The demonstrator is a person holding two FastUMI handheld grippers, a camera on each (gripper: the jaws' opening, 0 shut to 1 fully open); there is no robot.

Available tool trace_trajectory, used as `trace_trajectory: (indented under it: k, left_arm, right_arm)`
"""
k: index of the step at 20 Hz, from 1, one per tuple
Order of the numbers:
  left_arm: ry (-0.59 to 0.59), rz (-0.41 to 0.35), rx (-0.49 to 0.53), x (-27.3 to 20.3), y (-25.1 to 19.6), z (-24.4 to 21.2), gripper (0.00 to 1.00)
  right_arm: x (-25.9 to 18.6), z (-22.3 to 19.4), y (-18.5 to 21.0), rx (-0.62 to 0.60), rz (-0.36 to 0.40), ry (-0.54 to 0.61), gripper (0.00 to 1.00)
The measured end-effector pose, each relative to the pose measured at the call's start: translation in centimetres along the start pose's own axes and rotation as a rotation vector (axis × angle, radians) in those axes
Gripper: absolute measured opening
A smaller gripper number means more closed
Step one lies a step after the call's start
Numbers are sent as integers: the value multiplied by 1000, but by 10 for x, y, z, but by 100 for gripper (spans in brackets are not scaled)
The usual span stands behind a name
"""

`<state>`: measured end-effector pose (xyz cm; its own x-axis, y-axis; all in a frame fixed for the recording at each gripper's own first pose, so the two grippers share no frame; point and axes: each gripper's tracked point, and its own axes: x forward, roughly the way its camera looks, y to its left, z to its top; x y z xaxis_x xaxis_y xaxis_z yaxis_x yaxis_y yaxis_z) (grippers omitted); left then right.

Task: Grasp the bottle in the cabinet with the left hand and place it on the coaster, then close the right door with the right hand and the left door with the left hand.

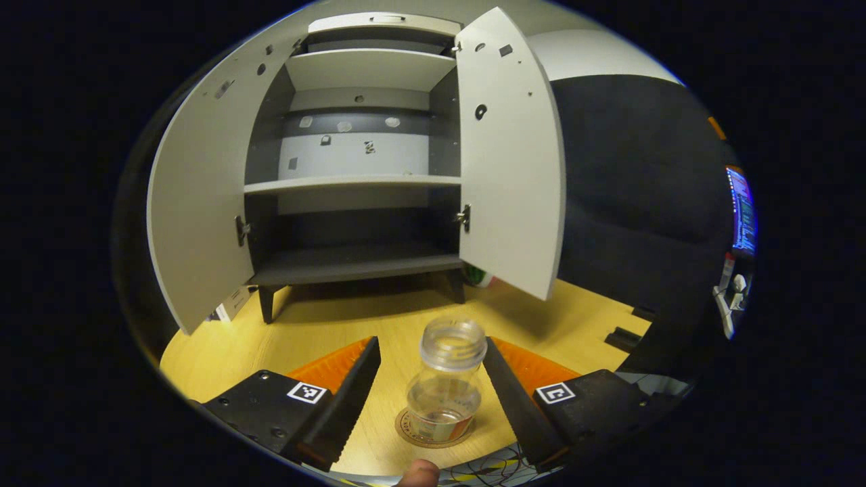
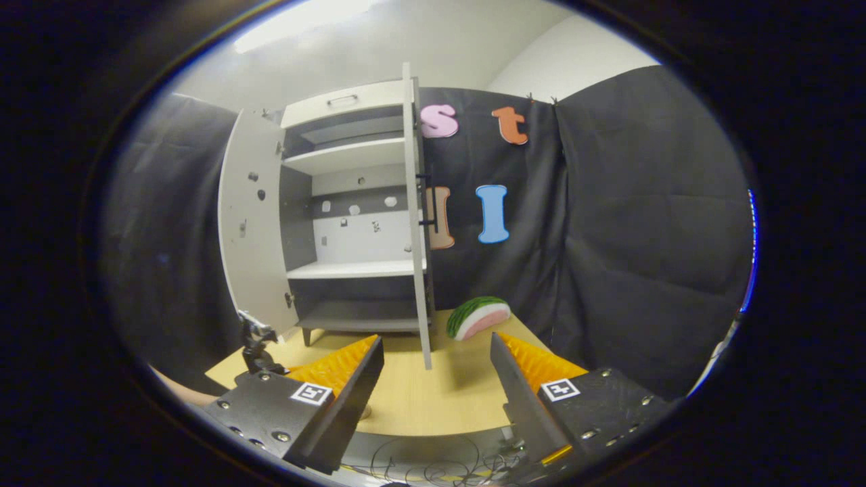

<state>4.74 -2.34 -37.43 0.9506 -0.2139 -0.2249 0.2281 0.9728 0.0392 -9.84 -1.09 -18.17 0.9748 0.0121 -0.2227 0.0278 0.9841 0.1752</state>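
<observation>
Both cabinet doors (image 1: pixel 203 203) hang open while the bottle (image 1: pixel 446 385) stands on the coaster (image 1: pixel 406 427) at lower centre between the left gripper's (image 1: pixel 430 392) wide fingers, so closing the right door (image 2: pixel 414 223) with the wide-open right gripper (image 2: pixel 436 392) seems next

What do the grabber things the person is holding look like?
Each gripper, left and right, has two long wedge-shaped fingers with saw-toothed inner edges. The fingers sit on black blocks with screws, and each block carries a small square black-and-white marker. Thin cables curl below the right one.
</observation>
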Motion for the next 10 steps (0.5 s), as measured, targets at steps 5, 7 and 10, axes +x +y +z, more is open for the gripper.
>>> trace_trajectory:
  k: [5,7,10]
  left_arm:
    - [-5,-29,14,-26,-7,56,97]
    - [-5,-27,4,-39,-6,82,97]
    - [-37,-23,21,-58,1,130,97]
  right_arm:
    - [3,32,-16,43,-11,-80,97]
    - [12,45,-31,51,-35,-99,97]
    - [30,72,-60,40,-84,-135,97]
